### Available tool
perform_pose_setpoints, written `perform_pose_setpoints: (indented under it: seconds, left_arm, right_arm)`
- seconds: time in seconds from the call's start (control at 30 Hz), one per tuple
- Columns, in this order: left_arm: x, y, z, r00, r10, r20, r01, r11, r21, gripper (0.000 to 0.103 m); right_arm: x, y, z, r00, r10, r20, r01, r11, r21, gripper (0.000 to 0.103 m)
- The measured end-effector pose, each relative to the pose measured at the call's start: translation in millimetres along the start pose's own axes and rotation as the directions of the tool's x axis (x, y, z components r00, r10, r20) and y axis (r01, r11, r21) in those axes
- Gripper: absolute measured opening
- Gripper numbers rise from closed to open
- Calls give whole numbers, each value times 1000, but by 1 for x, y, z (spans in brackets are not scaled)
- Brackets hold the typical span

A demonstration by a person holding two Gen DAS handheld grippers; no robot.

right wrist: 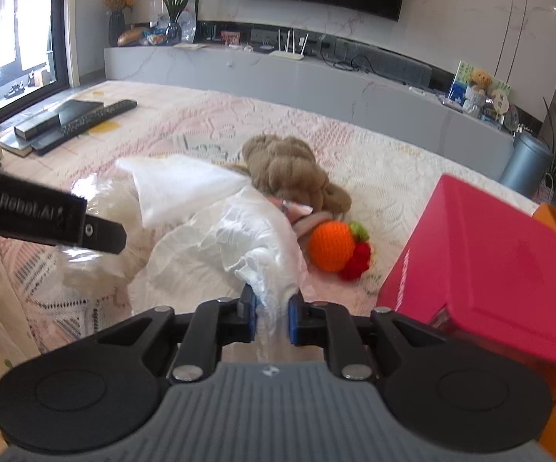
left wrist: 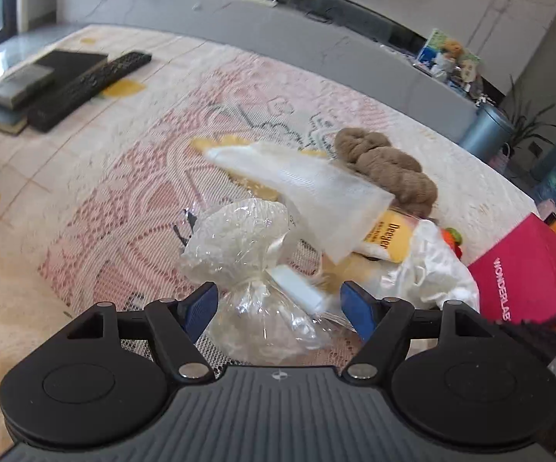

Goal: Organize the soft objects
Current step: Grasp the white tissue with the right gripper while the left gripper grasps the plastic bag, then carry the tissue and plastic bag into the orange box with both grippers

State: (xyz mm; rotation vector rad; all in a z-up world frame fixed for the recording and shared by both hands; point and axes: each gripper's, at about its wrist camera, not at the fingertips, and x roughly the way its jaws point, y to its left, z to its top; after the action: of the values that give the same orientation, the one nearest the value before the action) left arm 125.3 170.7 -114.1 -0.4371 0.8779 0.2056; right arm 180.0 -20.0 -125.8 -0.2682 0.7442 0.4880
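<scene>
Two grippers are busy on the bench (right wrist: 393, 177). My right gripper (right wrist: 272, 313) is clenched on a corner of the crinkled white bag (right wrist: 239, 238), which lies in the pile beside the pink box (right wrist: 489, 265). My left gripper (left wrist: 278, 308) is spread wide around the neck of the clear wrapped bundle (left wrist: 235, 242), not yet squeezing it. I think the thin plastic can slip or tear if I pull fast, and it may drag the brown yarn (right wrist: 289, 169) and the orange knitted fruit (right wrist: 331, 244) along.
</scene>
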Motion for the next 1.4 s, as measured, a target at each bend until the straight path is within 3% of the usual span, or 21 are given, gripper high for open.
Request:
perform_pose_setpoints:
  seconds: [0.13,0.2,0.33,0.47,0.57,0.7,0.77,0.83,1.0,1.07,1.23,1.4]
  left_arm:
    - [7,-1,0,1000,26,-18,-26,1000,4,79]
    - [9,-1,0,999,40,-25,-40,999,6,69]
    - [8,0,-1,999,46,-17,-46,999,5,55]
    - [4,-2,-2,999,44,-6,-44,999,19,51]
    - [0,-2,-4,999,41,0,-41,999,20,49]
    - [-10,-3,-10,999,41,22,-42,999,28,46]
    - [-14,-6,-13,999,37,31,-38,999,39,46]
    - [-17,-9,-15,998,38,45,-41,997,60,45]
    - [-21,-12,-18,998,30,55,-34,997,73,43]
    - [-24,-13,-20,998,21,65,-25,997,76,43]
    - [-40,-17,-27,994,-21,111,10,995,99,42]
    - [-60,-24,-38,985,-70,155,52,992,115,42]
  right_arm:
    - [8,-4,-6,999,42,-22,-41,999,20,25]
    - [7,-5,-7,998,55,-20,-54,998,19,30]
    - [-10,-9,-8,994,111,14,-111,994,22,49]
    - [-27,1,-7,986,164,40,-163,986,-23,79]
    - [-30,11,-8,981,191,36,-188,980,-71,86]
    - [-16,21,-11,991,137,-3,-137,984,-116,89]
    - [-6,21,-12,993,113,-23,-115,987,-116,89]
    - [2,20,-14,996,88,-33,-91,990,-106,83]
    - [0,3,-12,996,88,-35,-89,996,-23,31]
    - [-4,-2,-13,995,91,-32,-91,996,0,19]
    - [-28,-2,-11,996,93,7,-93,996,15,15]
    - [-58,-11,-11,992,125,25,-127,986,110,16]
